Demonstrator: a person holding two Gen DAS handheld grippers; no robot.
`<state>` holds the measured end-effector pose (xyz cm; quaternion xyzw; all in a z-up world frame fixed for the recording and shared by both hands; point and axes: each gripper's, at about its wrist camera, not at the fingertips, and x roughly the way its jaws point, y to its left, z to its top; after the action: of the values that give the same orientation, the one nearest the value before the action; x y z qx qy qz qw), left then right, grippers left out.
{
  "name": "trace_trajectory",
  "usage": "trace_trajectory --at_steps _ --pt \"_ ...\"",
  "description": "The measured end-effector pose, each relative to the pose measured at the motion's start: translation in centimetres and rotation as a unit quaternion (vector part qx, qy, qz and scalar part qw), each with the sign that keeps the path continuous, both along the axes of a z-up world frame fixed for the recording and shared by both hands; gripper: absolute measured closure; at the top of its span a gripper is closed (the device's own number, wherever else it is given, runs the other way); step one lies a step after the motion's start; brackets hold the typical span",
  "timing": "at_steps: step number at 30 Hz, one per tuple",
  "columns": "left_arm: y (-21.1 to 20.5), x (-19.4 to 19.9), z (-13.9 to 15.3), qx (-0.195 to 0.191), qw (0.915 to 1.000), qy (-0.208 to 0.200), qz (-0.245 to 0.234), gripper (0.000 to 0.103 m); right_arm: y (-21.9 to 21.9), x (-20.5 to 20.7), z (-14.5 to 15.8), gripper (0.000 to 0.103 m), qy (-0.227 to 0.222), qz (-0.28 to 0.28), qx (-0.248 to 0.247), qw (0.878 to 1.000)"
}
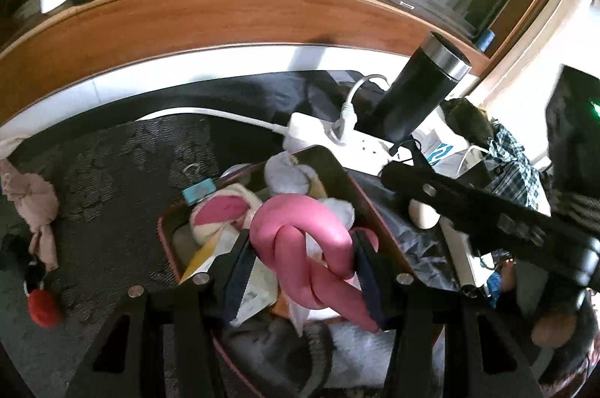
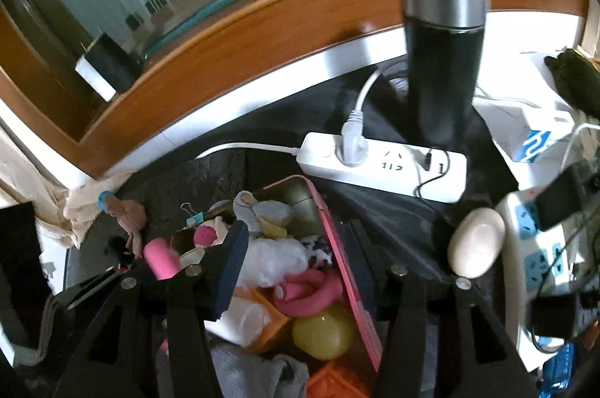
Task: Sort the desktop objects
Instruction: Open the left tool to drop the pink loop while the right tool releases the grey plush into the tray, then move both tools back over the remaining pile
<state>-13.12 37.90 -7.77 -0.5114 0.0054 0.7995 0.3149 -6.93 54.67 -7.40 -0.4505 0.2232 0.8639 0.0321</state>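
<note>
A knotted pink tube (image 1: pixel 300 248) is being clamped betw. the pads of the left gripper (image 1: pixel 300 270), just over the pink-rimmed box (image 1: pixel 337 173). Right gripper (image 2: pixel 296 270) is being held spread wide, nothing in it, straddling the box wall. Risk: soft tube being squeezed out sideways, or loose tail being snagged on the crowded contents.

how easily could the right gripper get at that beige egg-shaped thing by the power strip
Probably easily. The right gripper is open and empty, and the beige egg-shaped thing lies bare on the dark cloth just right of its fingers, nothing covering it.
</note>
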Motion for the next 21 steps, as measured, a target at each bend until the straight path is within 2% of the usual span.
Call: trace_trajectory --at_steps 1,2,3,4,13,21 --pt "0.3 -0.2 -0.2 -0.001 1.0 -0.004 -0.003 0.049 0.1 0.3 0.2 0.046 0.002 -0.002 -0.001 1.0" --pt "0.6 -0.3 -0.5 -0.002 0.9999 -0.008 -0.007 0.04 0.0 0.5 0.3 0.046 0.004 -0.002 -0.001 1.0" --pt "0.8 -0.4 -0.7 -0.005 0.9999 -0.012 -0.007 0.026 -0.1 0.7 0.4 0.046 0.005 -0.002 -0.001 1.0" --pt "0.8 -0.4 -0.9 -0.007 0.9999 -0.014 -0.007 0.022 -0.2 0.8 0.4 0.046 0.006 -0.003 -0.002 1.0" --pt "0.4 0.5 -0.6 -0.014 0.9999 -0.004 -0.006 0.022 -0.6 1.7 0.6 0.046 0.01 -0.007 -0.006 1.0" --pt "-1.3 1.0 0.4 -0.018 0.9997 0.002 0.014 0.022 -0.9 2.8 1.3 0.046 0.015 -0.012 -0.007 1.0"
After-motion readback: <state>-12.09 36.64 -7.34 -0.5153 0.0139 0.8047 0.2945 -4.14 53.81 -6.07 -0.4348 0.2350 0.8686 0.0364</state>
